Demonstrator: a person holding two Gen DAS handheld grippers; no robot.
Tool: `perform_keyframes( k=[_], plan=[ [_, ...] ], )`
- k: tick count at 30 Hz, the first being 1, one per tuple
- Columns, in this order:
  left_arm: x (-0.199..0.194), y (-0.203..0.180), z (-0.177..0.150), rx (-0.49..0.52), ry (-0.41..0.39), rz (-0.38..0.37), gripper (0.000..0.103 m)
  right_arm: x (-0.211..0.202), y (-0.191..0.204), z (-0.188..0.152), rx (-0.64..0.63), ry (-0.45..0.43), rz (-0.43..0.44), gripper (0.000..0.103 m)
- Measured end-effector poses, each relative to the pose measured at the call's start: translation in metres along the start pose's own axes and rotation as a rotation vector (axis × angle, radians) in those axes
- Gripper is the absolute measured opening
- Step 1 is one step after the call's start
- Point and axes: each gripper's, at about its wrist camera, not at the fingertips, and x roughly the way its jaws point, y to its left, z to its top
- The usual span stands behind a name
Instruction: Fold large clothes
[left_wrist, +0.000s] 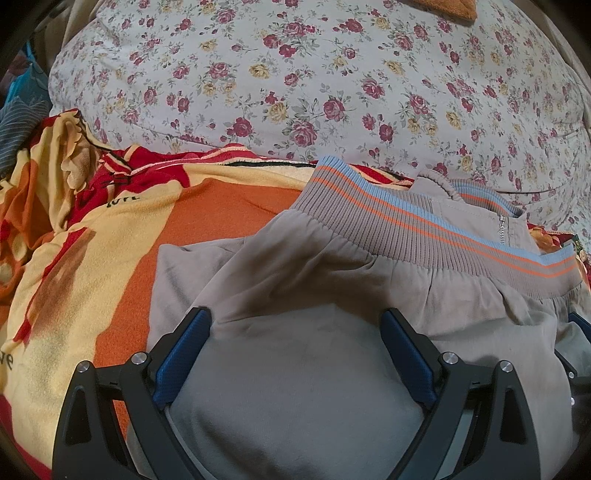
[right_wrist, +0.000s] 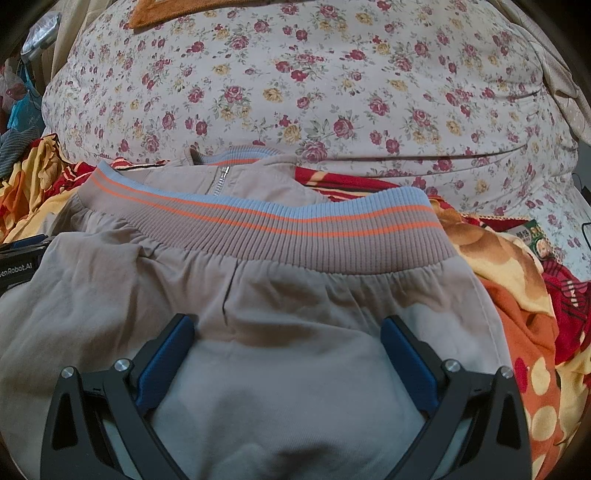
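A tan jacket (left_wrist: 295, 369) with a striped stretchy band (right_wrist: 295, 236) is laid on an orange and yellow blanket (left_wrist: 92, 258), near a flowery cover (left_wrist: 332, 74). The left hand-held gripper (left_wrist: 295, 325) and the right hand-held gripper (right_wrist: 288, 328) are held wide open above the jacket. Nothing is gripped.

Dim, warm indoor light with a muddy colour cast. Soft shadows pool on the grey jacket (left_wrist: 295, 369) ahead of each camera. Fisheye bends the edges; corners go black.
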Motion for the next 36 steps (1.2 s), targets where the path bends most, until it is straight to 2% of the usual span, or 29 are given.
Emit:
perform_keyframes(
  k=[21,24,27,28,30,32,34,36],
  plan=[
    [0.001,-0.001,0.000,-0.006,0.008,0.001,0.088,-0.001,0.001,0.000,-0.004,0.001,-0.005,0.102],
    [0.001,0.001,0.004,-0.035,0.036,-0.037,0.088,-0.011,-0.003,0.005,0.007,0.003,0.004,0.099],
    [-0.021,0.010,0.009,-0.103,-0.012,-0.107,0.087,-0.056,-0.017,0.010,0.098,-0.113,0.013,0.096],
    [-0.036,0.009,0.010,-0.108,-0.051,-0.118,0.087,-0.071,-0.020,0.008,0.119,-0.152,0.017,0.096],
    [-0.076,-0.003,0.007,-0.054,-0.164,-0.136,0.088,-0.104,-0.022,-0.002,0.133,-0.236,0.025,0.096],
    [-0.108,-0.024,-0.005,0.030,-0.241,-0.183,0.088,-0.126,-0.020,-0.019,0.136,-0.275,0.043,0.096],
    [-0.118,-0.048,-0.023,0.109,-0.240,-0.242,0.088,-0.126,-0.016,-0.039,0.143,-0.232,0.049,0.096],
    [-0.098,-0.070,-0.042,0.172,-0.149,-0.221,0.088,-0.110,-0.009,-0.054,0.130,-0.126,0.039,0.096]
  ],
)
